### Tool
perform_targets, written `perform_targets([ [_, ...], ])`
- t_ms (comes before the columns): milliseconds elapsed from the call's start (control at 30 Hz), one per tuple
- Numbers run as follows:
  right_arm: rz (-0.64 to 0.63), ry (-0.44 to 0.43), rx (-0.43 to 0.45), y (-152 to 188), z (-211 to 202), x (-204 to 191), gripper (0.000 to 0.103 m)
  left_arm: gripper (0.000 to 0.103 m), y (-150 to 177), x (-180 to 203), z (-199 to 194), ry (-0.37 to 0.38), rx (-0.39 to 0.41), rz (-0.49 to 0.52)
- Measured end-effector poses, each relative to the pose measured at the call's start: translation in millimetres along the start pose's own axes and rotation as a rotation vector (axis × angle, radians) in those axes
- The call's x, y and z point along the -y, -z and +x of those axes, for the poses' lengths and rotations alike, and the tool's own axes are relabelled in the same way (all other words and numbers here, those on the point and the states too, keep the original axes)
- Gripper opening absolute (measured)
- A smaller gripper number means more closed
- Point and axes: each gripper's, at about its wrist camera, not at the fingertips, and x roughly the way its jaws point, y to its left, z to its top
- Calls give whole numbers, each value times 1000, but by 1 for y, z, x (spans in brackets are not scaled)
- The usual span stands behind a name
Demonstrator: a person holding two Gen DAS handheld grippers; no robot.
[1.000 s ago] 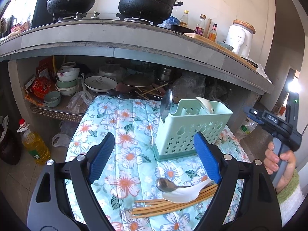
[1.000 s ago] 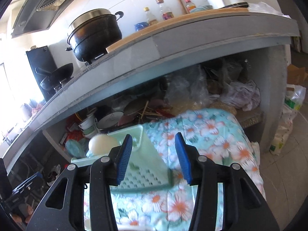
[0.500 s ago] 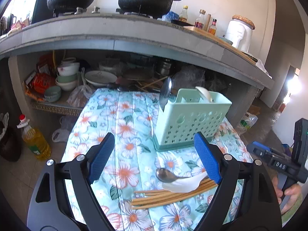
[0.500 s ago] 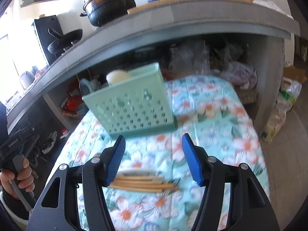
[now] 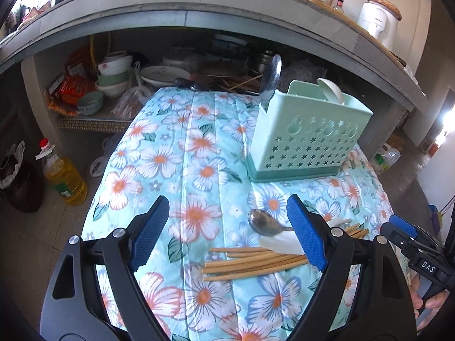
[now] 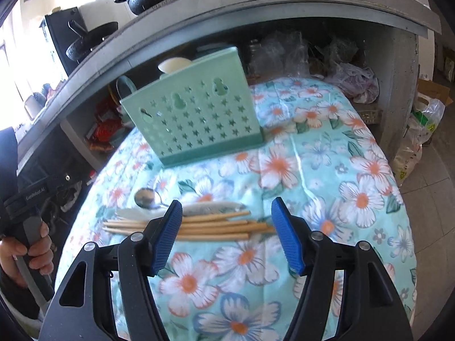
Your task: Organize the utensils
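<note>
A mint-green utensil caddy (image 5: pixel 307 139) stands on the floral tablecloth (image 5: pixel 182 153), holding a metal spoon (image 5: pixel 271 78) and a white ceramic spoon (image 5: pixel 331 89). In front of it lie a bundle of wooden chopsticks (image 5: pixel 250 264), a white ceramic spoon (image 5: pixel 280 241) and a metal spoon (image 5: pixel 261 221). My left gripper (image 5: pixel 227 236) is open and empty above the cloth, left of the pile. My right gripper (image 6: pixel 227 236) is open and empty, hovering just over the chopsticks (image 6: pixel 204 227); the caddy (image 6: pixel 193 113) is beyond them.
A concrete counter (image 5: pixel 199 8) overhangs the table's far end, with bowls and plates (image 5: pixel 113 79) on the shelf beneath. An oil bottle (image 5: pixel 64 176) stands on the floor at the left. Plastic bags (image 6: pixel 418 130) sit on the floor at the right.
Both grippers have tilted down and dropped toward the table. The right gripper has come in over the chopsticks. Both stay open.
</note>
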Motion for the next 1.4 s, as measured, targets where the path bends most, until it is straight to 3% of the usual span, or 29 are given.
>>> perform_targets([
  [267,14,-26,-58,16,5,5,64,80,9,5,13,22,-44,2],
  [633,-3,-43,-95,23,12,-7,64,49,12,5,41,115,-121,-33],
  [767,-8,-45,-96,22,13,-9,64,44,12,4,44,132,-128,-40],
  [1133,-98,-128,-73,-11,27,-42,64,42,18,-16,42,45,-113,-92],
  [1400,-214,-187,-169,-27,77,-99,52,31,20,-47,35,-6,-96,-174],
])
